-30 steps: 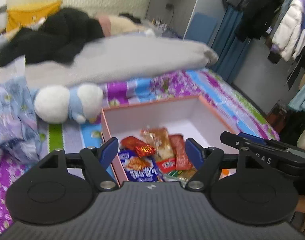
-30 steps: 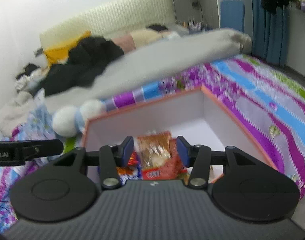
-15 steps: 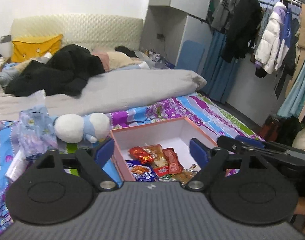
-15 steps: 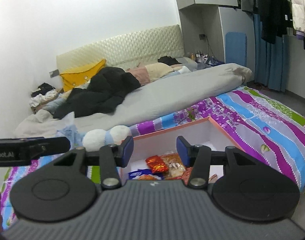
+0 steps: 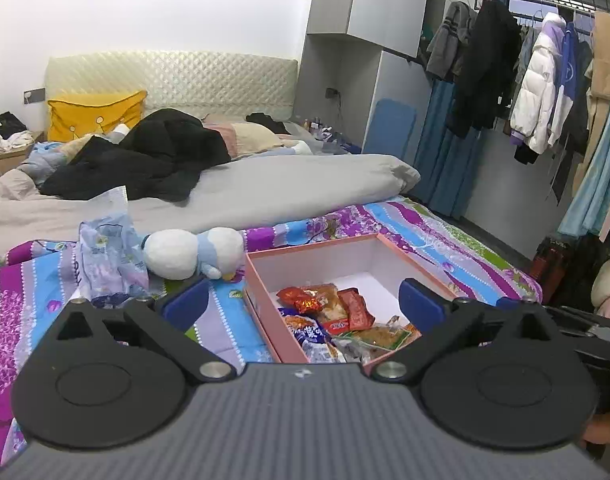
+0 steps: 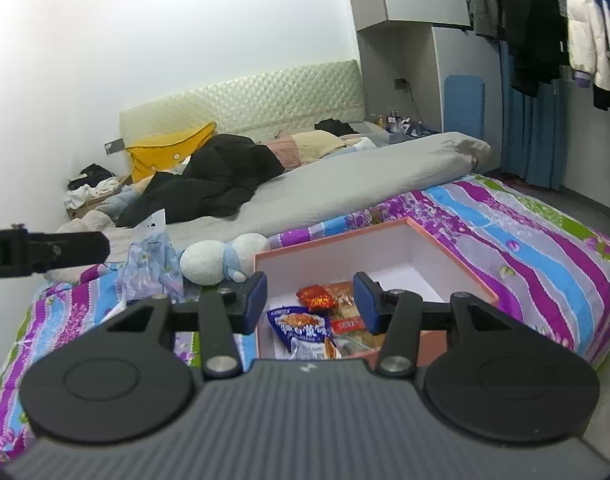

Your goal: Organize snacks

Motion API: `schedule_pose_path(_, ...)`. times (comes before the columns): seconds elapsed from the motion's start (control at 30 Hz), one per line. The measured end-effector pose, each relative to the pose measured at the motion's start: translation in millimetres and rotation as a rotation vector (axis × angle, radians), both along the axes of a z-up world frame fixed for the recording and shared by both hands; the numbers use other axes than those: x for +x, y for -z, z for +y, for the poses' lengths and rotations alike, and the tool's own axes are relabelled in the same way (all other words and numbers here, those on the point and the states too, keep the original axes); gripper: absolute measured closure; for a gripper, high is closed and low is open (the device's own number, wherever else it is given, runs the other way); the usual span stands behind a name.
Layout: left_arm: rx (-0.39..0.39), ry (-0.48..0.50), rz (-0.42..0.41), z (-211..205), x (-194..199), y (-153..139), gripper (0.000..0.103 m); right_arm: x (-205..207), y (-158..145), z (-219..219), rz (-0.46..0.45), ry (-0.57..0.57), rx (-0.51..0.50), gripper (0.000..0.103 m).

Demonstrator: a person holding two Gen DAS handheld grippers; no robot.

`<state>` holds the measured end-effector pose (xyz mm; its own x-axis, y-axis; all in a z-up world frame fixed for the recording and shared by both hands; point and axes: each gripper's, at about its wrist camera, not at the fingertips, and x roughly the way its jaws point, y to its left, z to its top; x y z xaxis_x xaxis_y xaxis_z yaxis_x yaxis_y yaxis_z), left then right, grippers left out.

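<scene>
A pink box point(image 5: 261, 312) with a white inside lies on the patterned bedsheet and holds several snack packets point(image 5: 337, 312): red, orange and a blue one point(image 6: 301, 326). The box also shows in the right wrist view point(image 6: 457, 258). My left gripper point(image 5: 303, 304) is open wide and empty, held back above the box's near end. My right gripper point(image 6: 309, 300) is open and empty, also back from the box, with the packets seen between its fingers.
A white and blue plush toy point(image 5: 189, 252) and a crumpled bluish plastic bag point(image 5: 105, 260) lie left of the box. A grey duvet point(image 5: 265, 188), black clothes and a yellow pillow lie behind. Hanging clothes point(image 5: 541, 80) fill the right side.
Both grippers have pulled back and up from the box, so it looks smaller and farther. The left gripper has opened wider. The packets stay in the box.
</scene>
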<state>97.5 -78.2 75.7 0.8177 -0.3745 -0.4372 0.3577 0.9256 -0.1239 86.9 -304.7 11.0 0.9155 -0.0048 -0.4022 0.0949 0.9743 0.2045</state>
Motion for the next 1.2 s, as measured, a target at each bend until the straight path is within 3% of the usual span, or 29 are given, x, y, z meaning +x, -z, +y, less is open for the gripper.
schedule_pose_path(0.47,0.011,-0.013,0.022,4.8,-28.3,21.3,0.000,-22.7,12.8,4.6,-0.026,-0.004,0.011,0.053)
schedule_pose_path(0.87,0.000,-0.007,0.071,8.9,-7.6,45.0,0.000,-14.5,44.3,0.3,0.024,0.022,-0.004,0.053)
schedule_pose_path(1.1,0.007,-0.025,0.085,9.5,4.3,51.2,0.000,-14.3,46.5,0.0,0.026,0.033,-0.020,0.053)
schedule_pose_path(1.17,0.012,-0.027,0.080,9.1,5.4,50.0,0.000,-13.3,45.0,-0.2,0.024,0.034,-0.027,0.049)
schedule_pose_path(1.2,0.015,-0.028,0.076,8.9,4.9,49.4,0.000,-13.7,44.2,-0.8,0.016,0.036,-0.027,0.035)
